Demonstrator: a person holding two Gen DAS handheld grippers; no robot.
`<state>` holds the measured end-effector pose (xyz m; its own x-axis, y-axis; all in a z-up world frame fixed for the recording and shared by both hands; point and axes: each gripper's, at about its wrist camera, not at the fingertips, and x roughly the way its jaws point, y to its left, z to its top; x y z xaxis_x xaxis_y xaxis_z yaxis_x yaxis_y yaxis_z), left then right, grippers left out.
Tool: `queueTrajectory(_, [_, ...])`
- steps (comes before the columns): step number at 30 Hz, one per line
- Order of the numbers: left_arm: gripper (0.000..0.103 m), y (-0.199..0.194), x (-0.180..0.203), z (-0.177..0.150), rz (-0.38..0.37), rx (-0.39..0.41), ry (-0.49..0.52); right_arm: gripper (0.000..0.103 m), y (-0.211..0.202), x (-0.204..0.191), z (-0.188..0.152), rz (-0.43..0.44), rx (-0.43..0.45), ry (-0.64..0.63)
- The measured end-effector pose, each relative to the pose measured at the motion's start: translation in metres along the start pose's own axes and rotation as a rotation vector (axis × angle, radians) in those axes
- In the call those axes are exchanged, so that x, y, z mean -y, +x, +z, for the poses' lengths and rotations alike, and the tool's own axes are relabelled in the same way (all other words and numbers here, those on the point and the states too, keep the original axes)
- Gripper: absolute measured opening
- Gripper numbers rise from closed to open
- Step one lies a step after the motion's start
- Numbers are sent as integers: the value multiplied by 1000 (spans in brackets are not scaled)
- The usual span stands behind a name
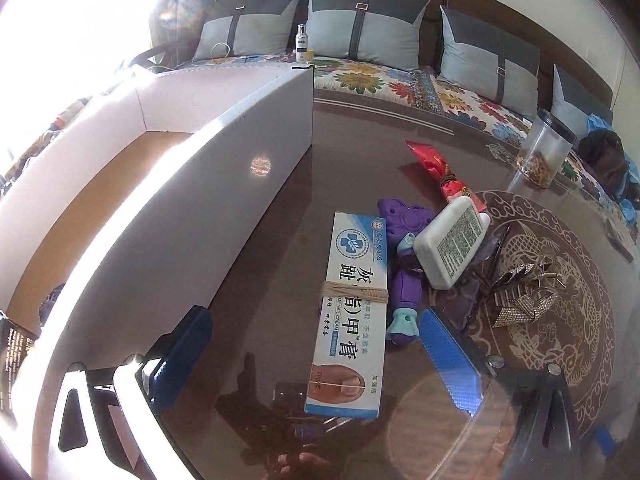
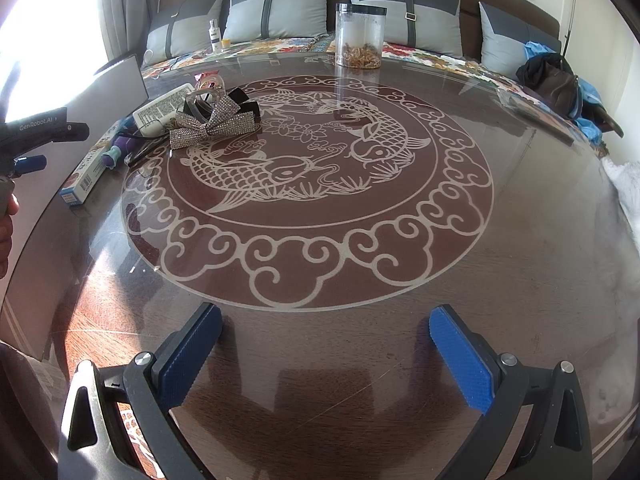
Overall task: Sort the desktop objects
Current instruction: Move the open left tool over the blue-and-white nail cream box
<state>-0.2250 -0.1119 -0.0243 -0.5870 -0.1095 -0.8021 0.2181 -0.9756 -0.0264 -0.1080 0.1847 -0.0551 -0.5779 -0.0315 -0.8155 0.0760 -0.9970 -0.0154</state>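
In the left wrist view my left gripper (image 1: 316, 344) is open, its blue pads either side of a long white and blue nail cream box (image 1: 352, 312) bound with a rubber band. Beside the box lie a purple toy (image 1: 404, 280), a white bottle (image 1: 452, 244), a red packet (image 1: 436, 168) and a rhinestone bow clip (image 1: 524, 296). A white cardboard box (image 1: 160, 184) stands open at the left. In the right wrist view my right gripper (image 2: 324, 356) is open and empty over the glass table (image 2: 320, 280); the cluster of objects (image 2: 208, 120) lies far left.
A clear jar (image 2: 360, 36) with dried bits stands at the table's far edge. A sofa with grey cushions (image 2: 280, 8) runs behind, with a small bottle (image 2: 215, 36) and a dark bag (image 2: 552, 80) on it. The left gripper's body (image 2: 44, 132) shows at the left edge.
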Motion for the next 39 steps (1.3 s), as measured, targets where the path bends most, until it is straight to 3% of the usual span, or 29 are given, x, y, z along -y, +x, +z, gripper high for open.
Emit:
queueTrajectory(21, [103, 28, -5, -2, -22, -70, -33, 103, 0, 0, 0, 0, 0, 0])
queueTrajectory(39, [103, 45, -11, 4, -129, -125, -92, 103, 0, 0, 0, 0, 0, 0])
